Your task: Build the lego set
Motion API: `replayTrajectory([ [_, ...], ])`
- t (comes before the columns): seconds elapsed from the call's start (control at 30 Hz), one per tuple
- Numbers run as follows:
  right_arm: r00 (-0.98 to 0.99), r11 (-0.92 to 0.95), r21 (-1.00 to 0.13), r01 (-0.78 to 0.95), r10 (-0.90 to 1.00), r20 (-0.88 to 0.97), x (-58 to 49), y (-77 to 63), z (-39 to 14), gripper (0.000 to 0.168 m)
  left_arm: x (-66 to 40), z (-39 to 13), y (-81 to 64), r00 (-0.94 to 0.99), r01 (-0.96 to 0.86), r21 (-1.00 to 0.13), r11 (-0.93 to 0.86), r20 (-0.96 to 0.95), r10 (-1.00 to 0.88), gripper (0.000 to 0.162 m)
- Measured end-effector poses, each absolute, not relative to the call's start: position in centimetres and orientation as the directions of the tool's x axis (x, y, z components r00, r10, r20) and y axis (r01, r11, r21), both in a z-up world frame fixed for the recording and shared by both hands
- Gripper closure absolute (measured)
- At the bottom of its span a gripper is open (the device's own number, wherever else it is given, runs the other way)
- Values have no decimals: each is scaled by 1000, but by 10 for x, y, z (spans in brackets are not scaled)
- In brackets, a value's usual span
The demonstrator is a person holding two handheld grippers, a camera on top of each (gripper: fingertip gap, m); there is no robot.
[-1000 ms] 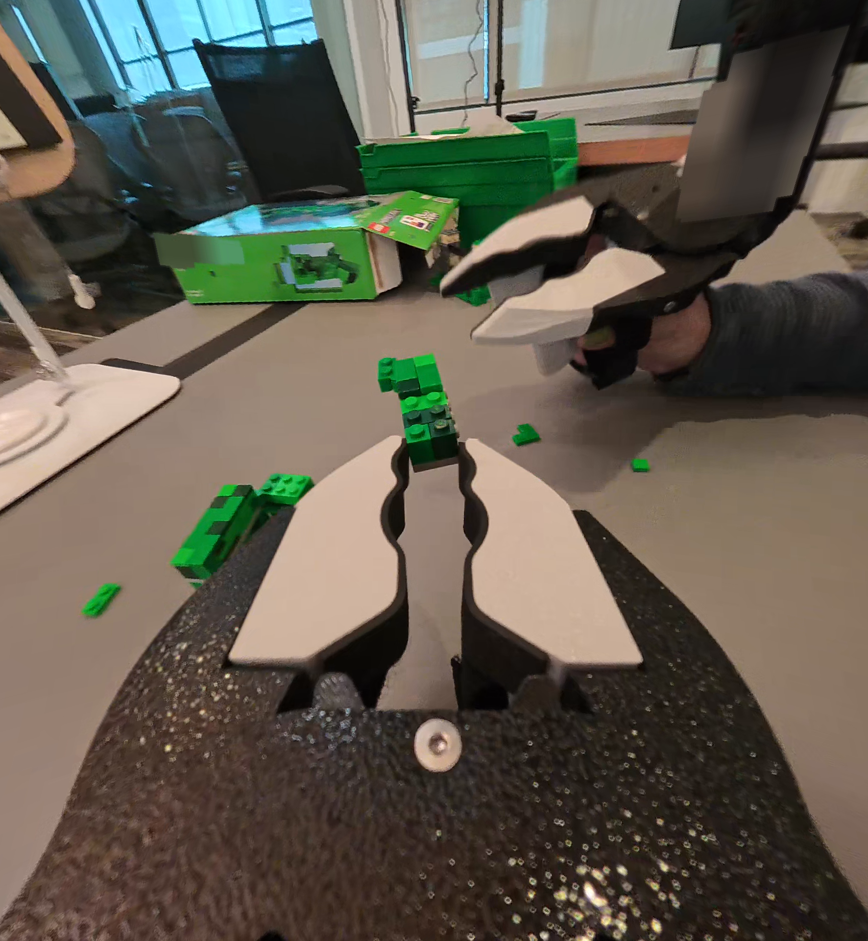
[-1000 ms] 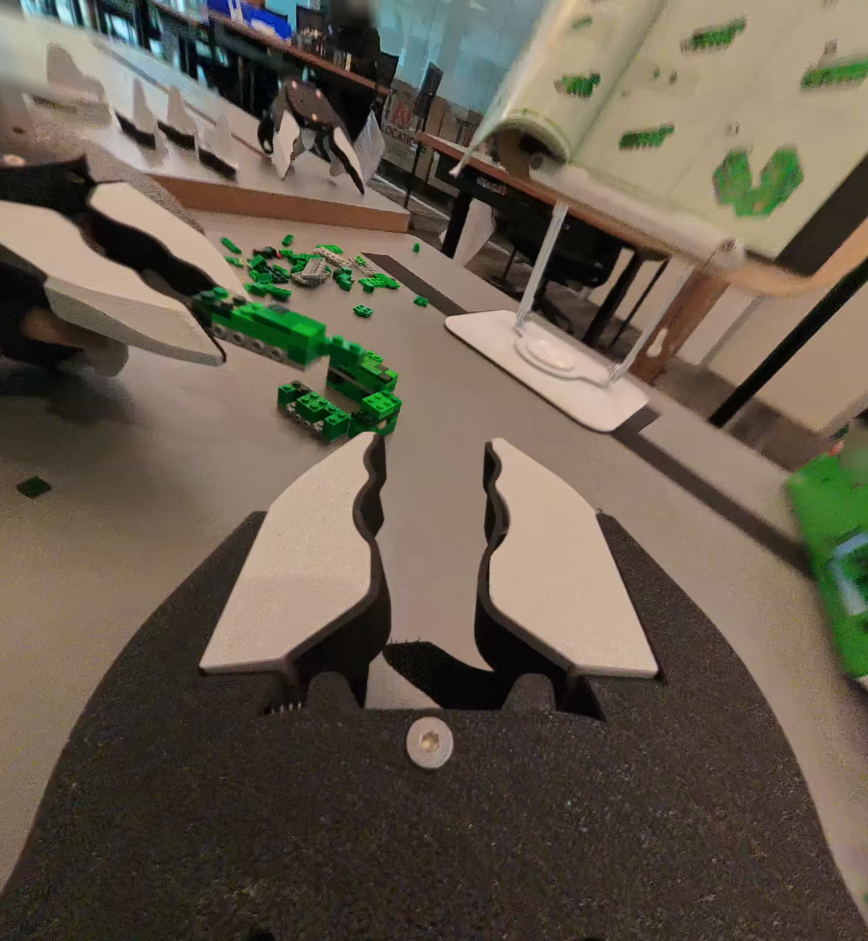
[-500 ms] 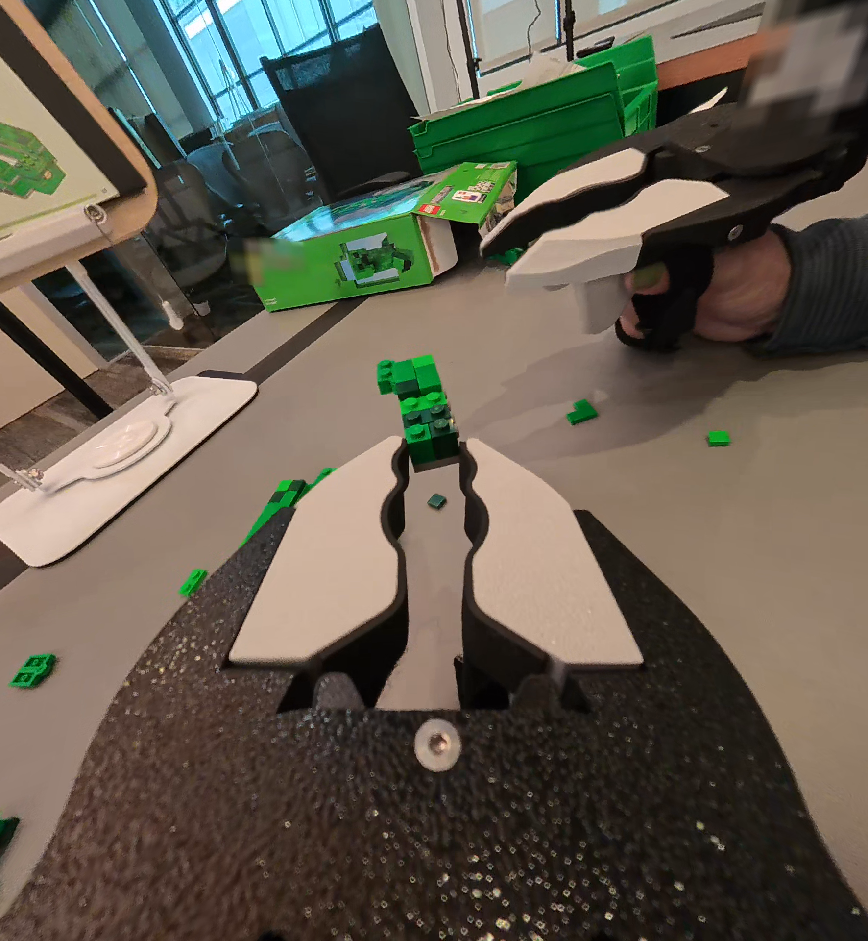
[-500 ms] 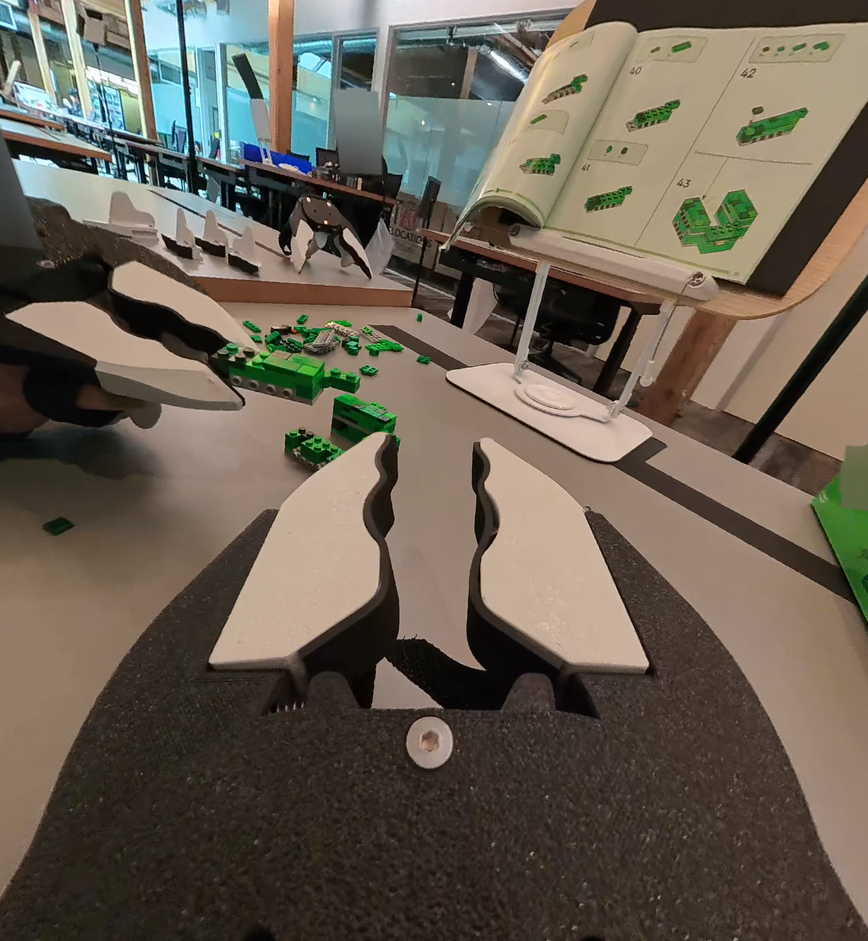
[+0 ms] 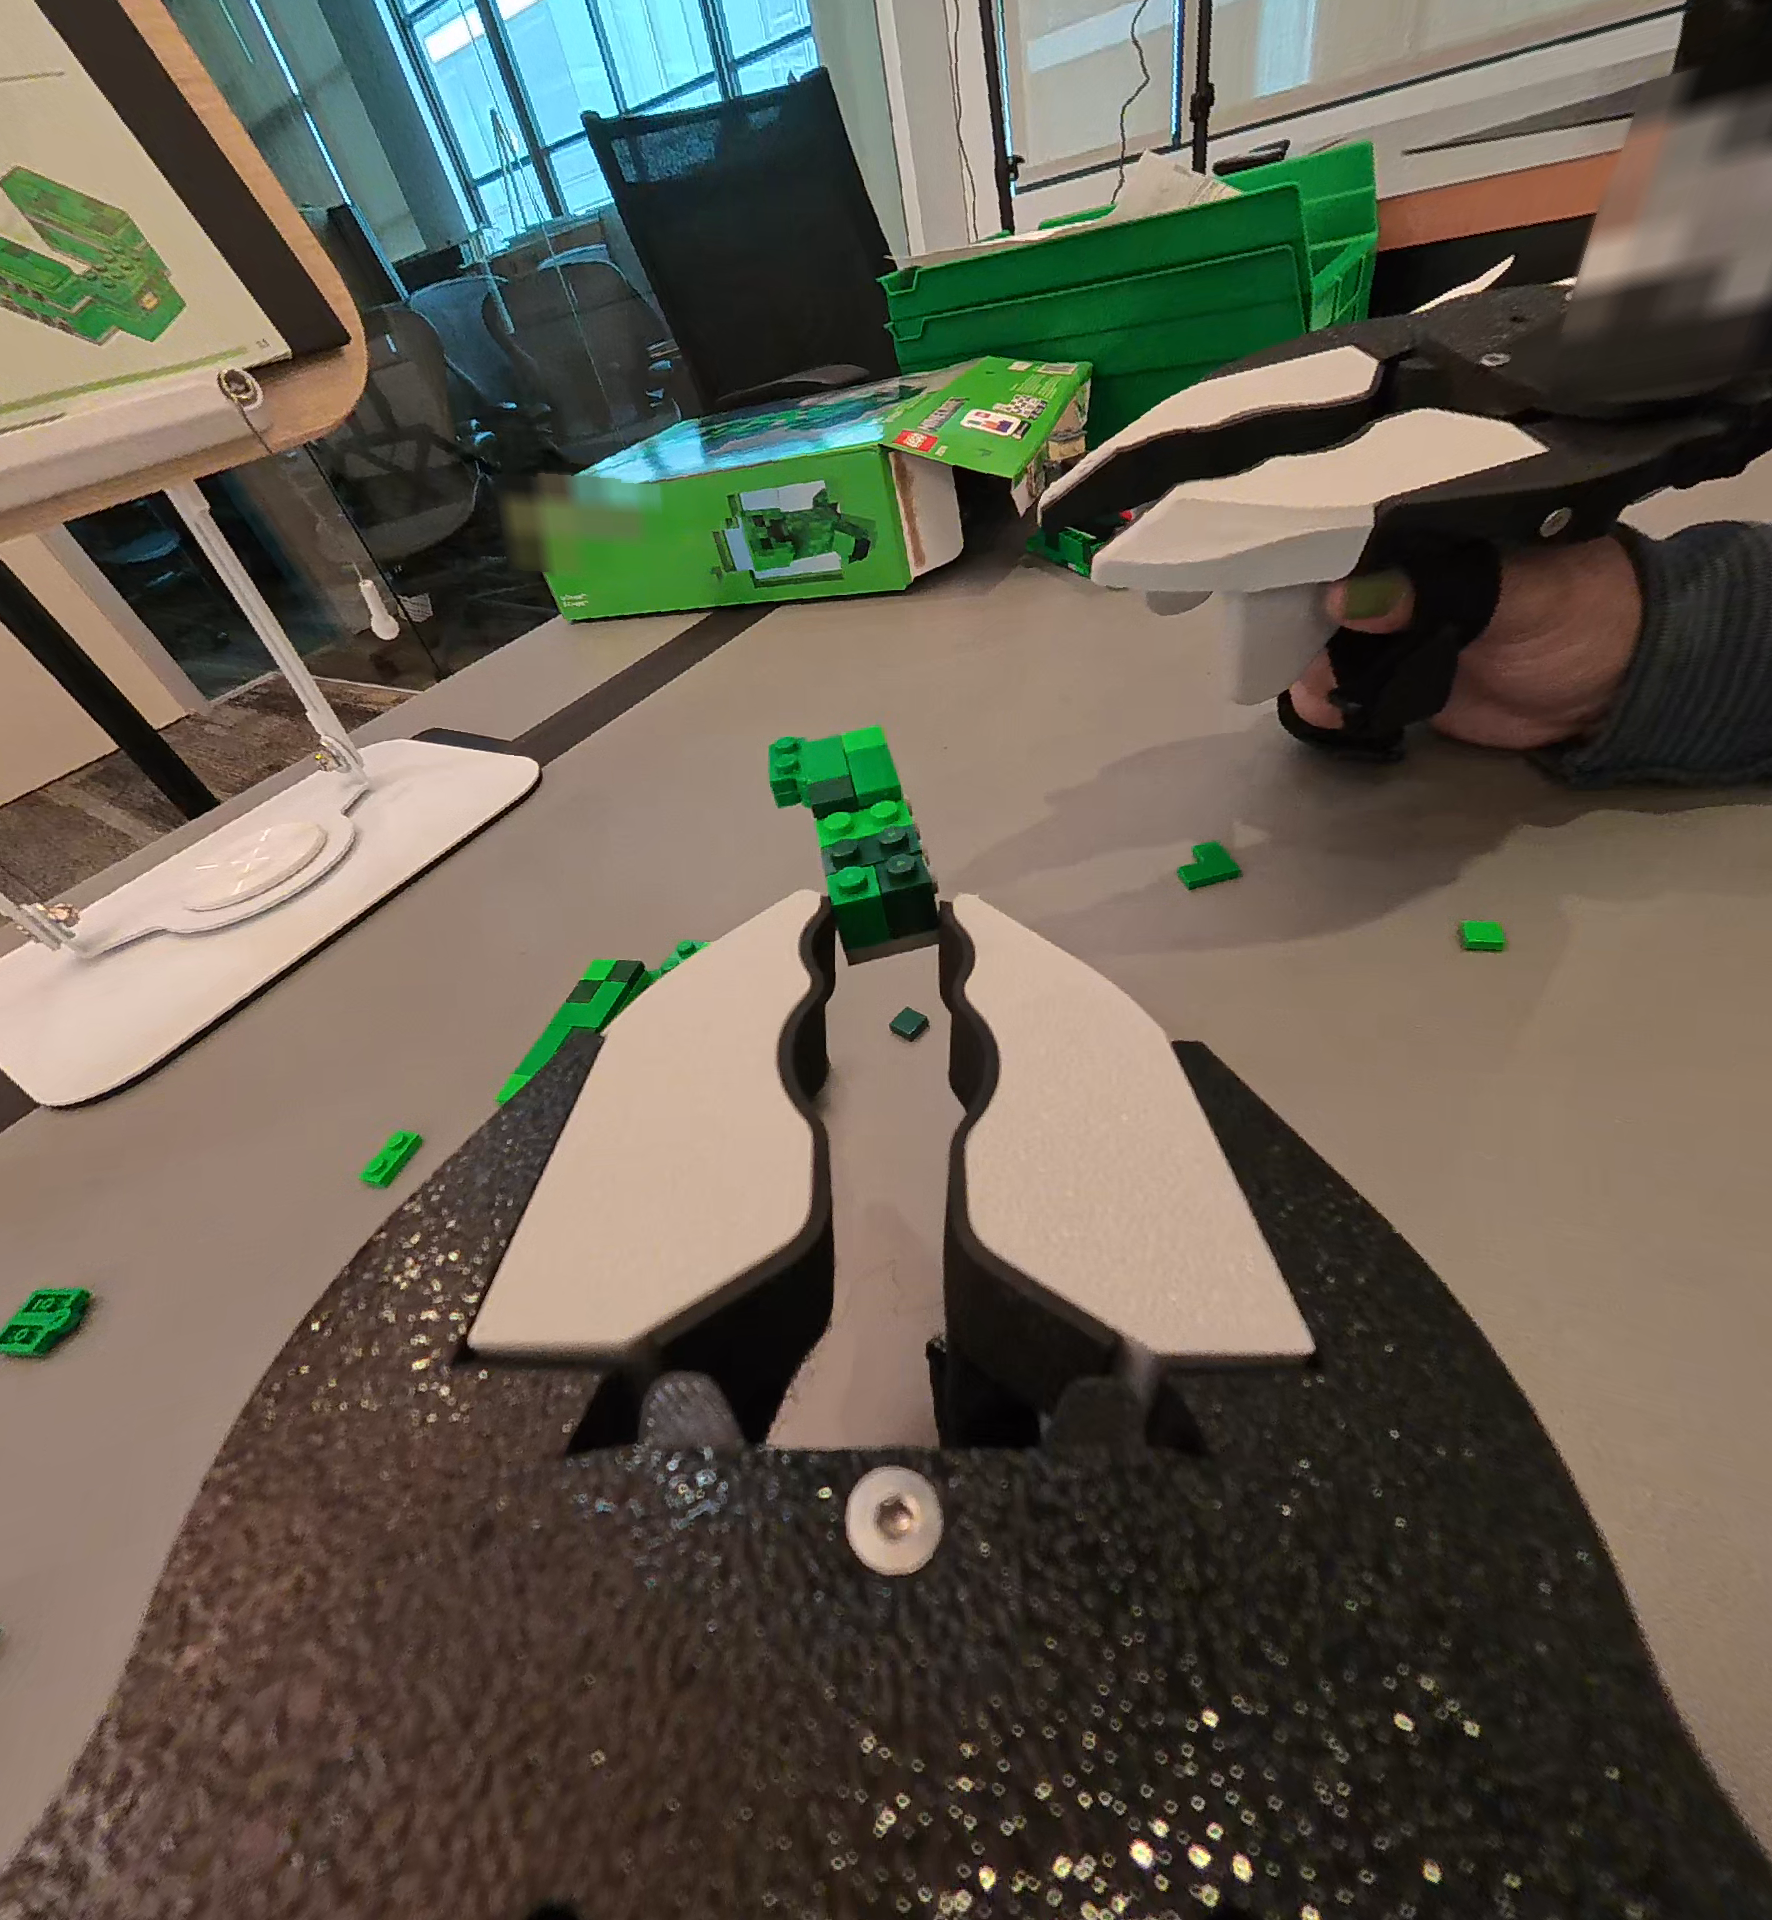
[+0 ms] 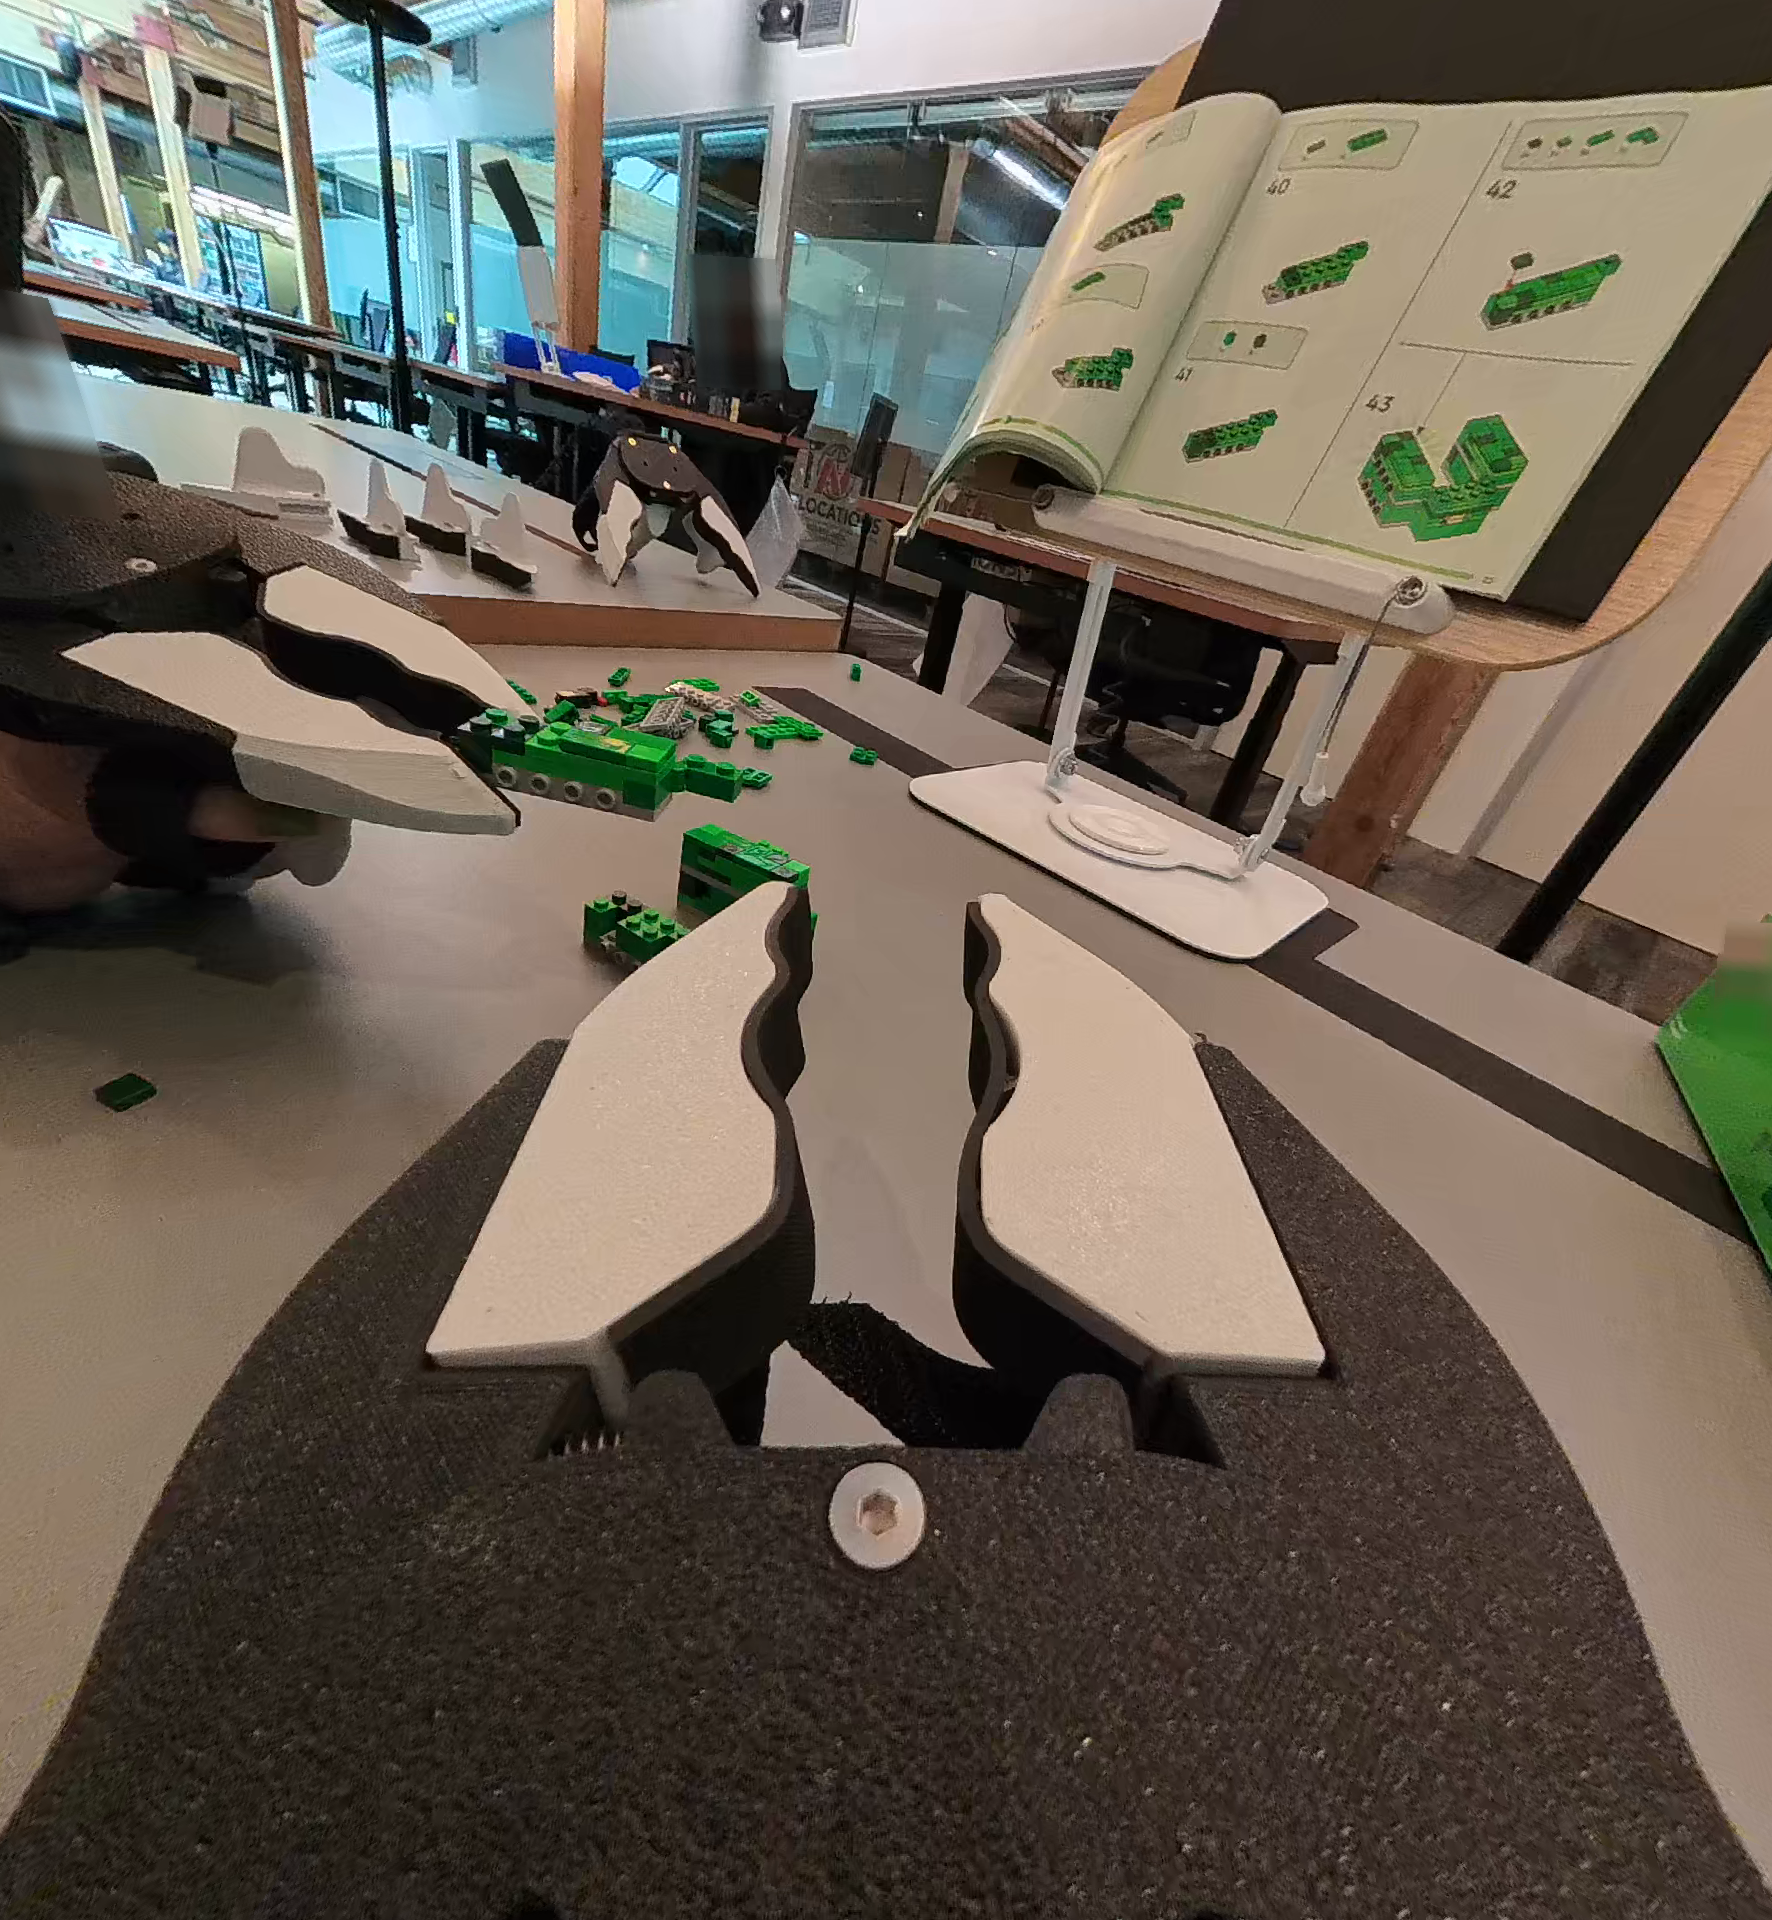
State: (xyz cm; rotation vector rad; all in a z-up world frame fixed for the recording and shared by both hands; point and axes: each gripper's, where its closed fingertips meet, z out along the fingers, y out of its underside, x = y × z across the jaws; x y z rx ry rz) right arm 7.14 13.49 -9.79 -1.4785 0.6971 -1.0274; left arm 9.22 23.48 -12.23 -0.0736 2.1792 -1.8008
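Left wrist view shows the left gripper [image 5: 887, 920] with its fingers pinched on a half-built green brick strip [image 5: 861, 831] at frame centre, above the desk [image 5: 1484, 1195]. The right gripper [image 6: 887, 914], fingers apart and empty, hangs near two smaller built pieces [image 6: 700, 894]. Much seems left: loose bricks [image 6: 695, 712] lie scattered beyond, and the open booklet [image 6: 1381, 312] stands upper right.
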Motion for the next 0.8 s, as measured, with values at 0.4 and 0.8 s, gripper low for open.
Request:
replayTrajectory([
  [0.4,411,-170,-977,132,-887,210,74,128,-96,144,96,-123,237,-947,140,-966,217,-195,-257,144],
  [0.8,388,-196,-970,142,-891,237,75,126,-96,144,95,-125,236,-947,143,-963,226,-199,-250,144],
])
